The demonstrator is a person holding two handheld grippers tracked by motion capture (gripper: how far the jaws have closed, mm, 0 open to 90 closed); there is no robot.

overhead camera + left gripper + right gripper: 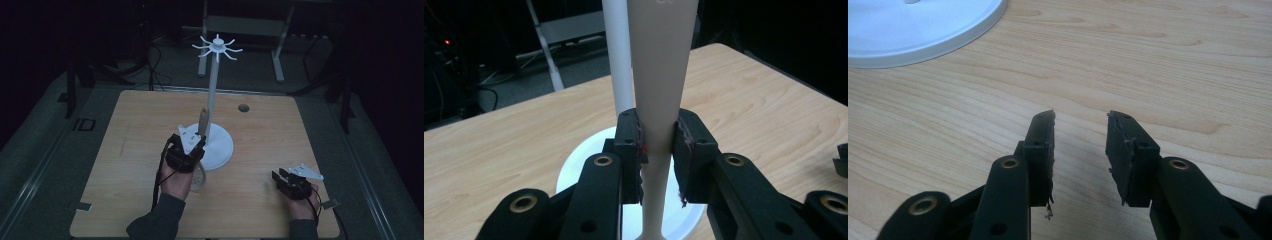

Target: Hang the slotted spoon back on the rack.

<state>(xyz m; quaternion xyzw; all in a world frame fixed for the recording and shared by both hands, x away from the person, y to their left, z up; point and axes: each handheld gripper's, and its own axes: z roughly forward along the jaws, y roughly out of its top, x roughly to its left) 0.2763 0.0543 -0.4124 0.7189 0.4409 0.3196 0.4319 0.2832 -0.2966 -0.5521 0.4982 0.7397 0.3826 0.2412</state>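
— While my left gripper (658, 145) clamps the pale utensil handle (659, 75) at frame centre, what's behind it?

— The white stand's pole (616, 55), its round base (220, 145) mid-table.

— And my right gripper (1080, 145)?

— Jaws apart, holding nothing, low over bare wooden table (260, 130) at the high view's lower right.

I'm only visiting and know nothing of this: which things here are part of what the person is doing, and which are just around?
In use:
- left tongs, shut on a wooden utensil handle
- white hook stand, right beside it

Just around:
- right tongs, open over bare table
- metal frame on the floor behind
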